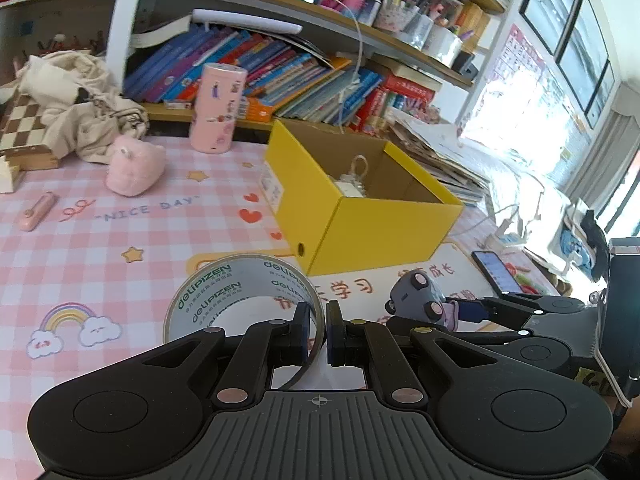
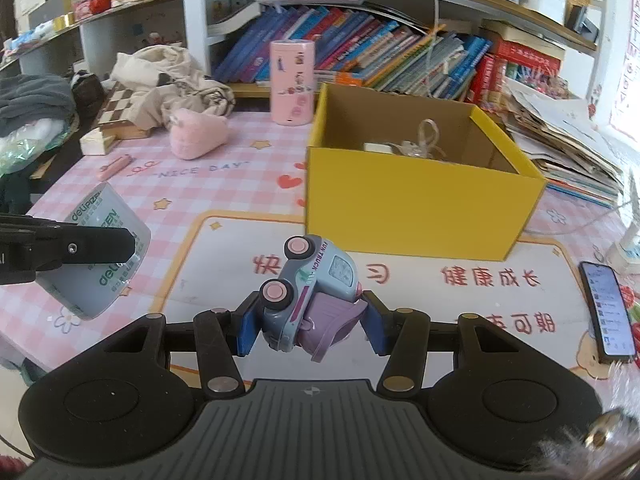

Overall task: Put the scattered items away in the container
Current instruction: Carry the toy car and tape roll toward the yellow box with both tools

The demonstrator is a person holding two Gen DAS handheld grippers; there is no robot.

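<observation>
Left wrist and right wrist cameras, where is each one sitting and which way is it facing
Left wrist: sits on the left gripper, looks forward and down over the pink checked table; its fingers pinch the tape roll.
Right wrist: sits on the right gripper, faces the yellow box; its fingers clamp the toy truck.
Shared: box, tape roll, truck, pink canister, phone, and the opposite gripper.

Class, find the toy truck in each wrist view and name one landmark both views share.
Left wrist view: toy truck at right of centre, held in the right tongs, in front of the box.
Right wrist view: toy truck at lower centre, clamped on its side.
Shared landmark: yellow box.
</observation>
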